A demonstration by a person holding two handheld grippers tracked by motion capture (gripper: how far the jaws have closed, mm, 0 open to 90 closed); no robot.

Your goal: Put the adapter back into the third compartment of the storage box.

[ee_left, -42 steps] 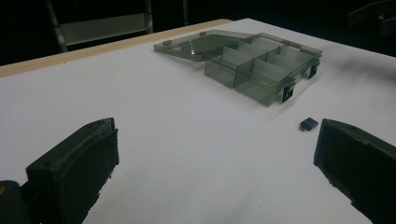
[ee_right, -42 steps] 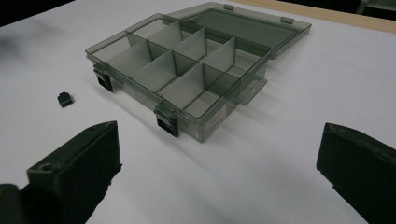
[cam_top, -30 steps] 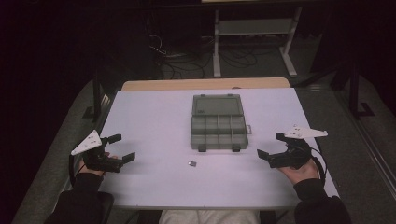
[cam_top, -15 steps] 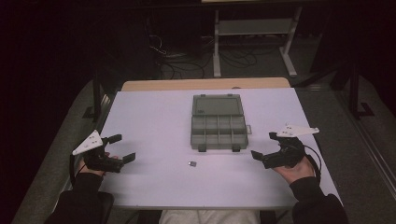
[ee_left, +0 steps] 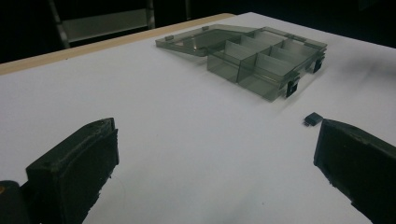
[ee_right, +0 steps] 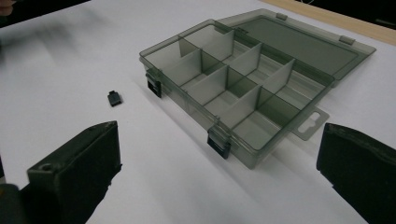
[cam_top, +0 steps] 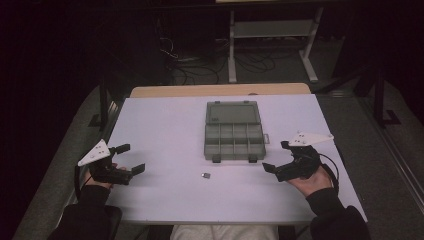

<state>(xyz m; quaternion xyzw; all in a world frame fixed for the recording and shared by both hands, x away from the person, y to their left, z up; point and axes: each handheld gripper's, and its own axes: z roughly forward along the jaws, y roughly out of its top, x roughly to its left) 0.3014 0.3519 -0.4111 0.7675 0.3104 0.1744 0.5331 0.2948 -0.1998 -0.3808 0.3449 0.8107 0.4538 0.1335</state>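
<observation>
Your left tongs rest low at the worktop's left edge, jaws wide apart, holding nothing. Your right tongs hover near the open box, jaws also spread, empty. The clip lies just before the box. No readable writing.

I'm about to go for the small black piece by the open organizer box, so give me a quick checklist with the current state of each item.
1. Small black piece lies free on the table, in front of the organizer box: ok.
2. Box lid open, lying flat behind: ok.
3. Compartments look empty: ok.
4. Right hand-held gripper jaws wide apart, holding nothing: ok.
5. Left hand-held gripper jaws apart, holding nothing: ok.
6. Piece's exact orientation for the grip: cannot tell, too small.
</observation>
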